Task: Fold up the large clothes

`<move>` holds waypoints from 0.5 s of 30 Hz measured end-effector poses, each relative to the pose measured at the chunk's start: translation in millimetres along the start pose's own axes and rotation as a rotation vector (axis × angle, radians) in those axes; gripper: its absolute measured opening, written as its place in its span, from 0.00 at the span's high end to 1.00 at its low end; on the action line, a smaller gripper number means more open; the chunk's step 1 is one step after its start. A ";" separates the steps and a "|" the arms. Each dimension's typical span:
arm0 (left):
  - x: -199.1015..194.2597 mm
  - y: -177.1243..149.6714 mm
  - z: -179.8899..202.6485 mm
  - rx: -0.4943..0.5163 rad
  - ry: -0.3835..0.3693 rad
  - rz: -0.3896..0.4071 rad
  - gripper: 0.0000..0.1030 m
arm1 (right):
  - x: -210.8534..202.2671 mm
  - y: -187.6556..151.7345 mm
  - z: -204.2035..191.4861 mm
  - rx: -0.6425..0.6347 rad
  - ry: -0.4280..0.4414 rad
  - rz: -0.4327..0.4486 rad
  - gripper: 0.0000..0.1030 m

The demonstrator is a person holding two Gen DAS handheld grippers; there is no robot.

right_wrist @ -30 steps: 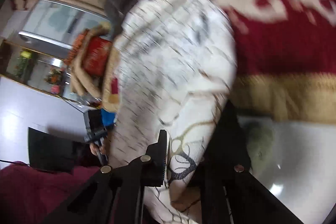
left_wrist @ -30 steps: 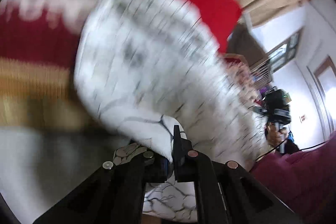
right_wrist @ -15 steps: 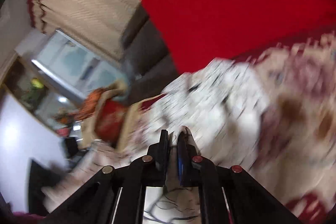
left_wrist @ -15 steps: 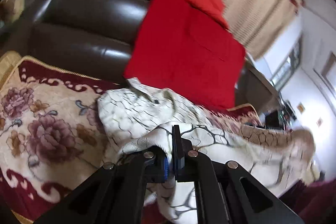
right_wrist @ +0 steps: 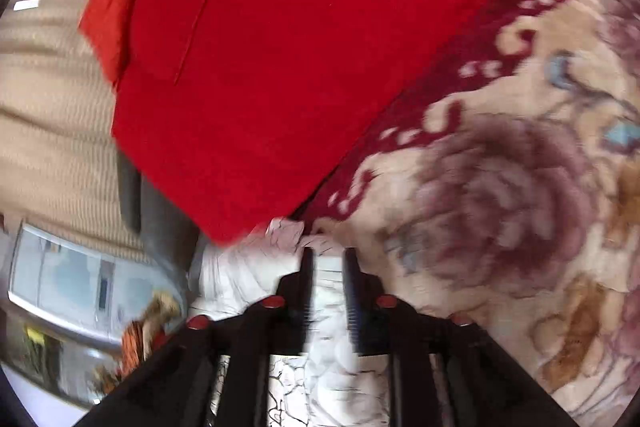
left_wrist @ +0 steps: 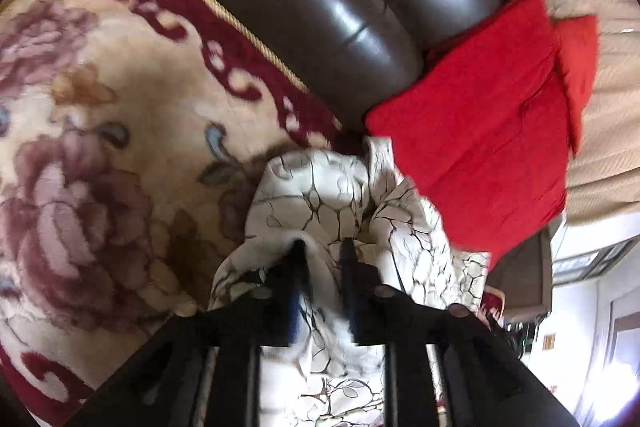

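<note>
White garment (left_wrist: 320,203) edge against red cushion (left_wrist: 480,155)

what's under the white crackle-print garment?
The white crackle-print garment lies on the cream-and-maroon floral blanket, its far edge against the red cushion. Whatever lies directly beneath its bunched folds is covered.

A white garment (left_wrist: 320,195) printed with thin, dark, crack-like lines lay crumpled on a floral blanket (left_wrist: 120,131) — bunched up against a red cushion (left_wrist: 480,147).
</note>
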State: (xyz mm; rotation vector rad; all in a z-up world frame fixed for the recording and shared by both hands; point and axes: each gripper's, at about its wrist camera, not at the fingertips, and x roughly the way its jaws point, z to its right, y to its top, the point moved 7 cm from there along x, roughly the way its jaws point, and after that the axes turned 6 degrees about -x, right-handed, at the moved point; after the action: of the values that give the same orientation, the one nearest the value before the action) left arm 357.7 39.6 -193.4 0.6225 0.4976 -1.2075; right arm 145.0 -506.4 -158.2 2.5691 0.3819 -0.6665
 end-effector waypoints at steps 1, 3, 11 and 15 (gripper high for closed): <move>-13.1 0.0 -0.2 0.009 -0.021 0.055 0.55 | -7.1 -1.6 -2.7 -0.022 0.006 0.016 0.23; -46.8 1.6 -1.8 -0.007 -0.054 0.196 0.24 | -20.0 -6.4 -17.0 -0.103 0.008 0.054 0.21; -73.6 -79.1 66.1 0.307 -0.050 0.159 0.24 | -18.3 -100.4 -99.2 -0.357 0.110 -0.060 0.21; -33.3 -120.3 83.1 0.439 0.024 0.046 0.23 | -1.2 -149.7 -119.5 -0.424 0.109 -0.118 0.23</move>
State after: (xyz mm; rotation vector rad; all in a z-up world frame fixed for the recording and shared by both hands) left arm 235.1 -20.9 -131.6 1.0172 0.2334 -1.2756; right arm 135.1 -319.4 -118.1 2.1938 0.6411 -0.4300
